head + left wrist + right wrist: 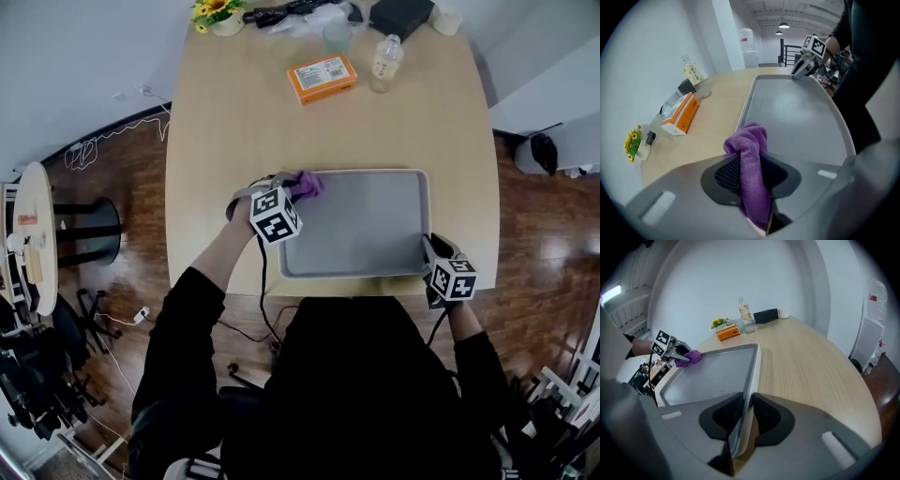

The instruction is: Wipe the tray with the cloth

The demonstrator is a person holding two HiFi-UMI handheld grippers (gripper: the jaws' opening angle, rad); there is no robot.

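Note:
A grey metal tray lies on the wooden table in front of me. A purple cloth rests at the tray's far left corner, and my left gripper is shut on it. In the left gripper view the cloth hangs bunched between the jaws above the tray. My right gripper is shut on the tray's near right rim; in the right gripper view the rim runs between the jaws of that gripper. The cloth also shows there at the far corner.
At the table's far end stand an orange box, a small bottle, a glass, a black case and a pot of yellow flowers. A small round side table stands on the floor at left.

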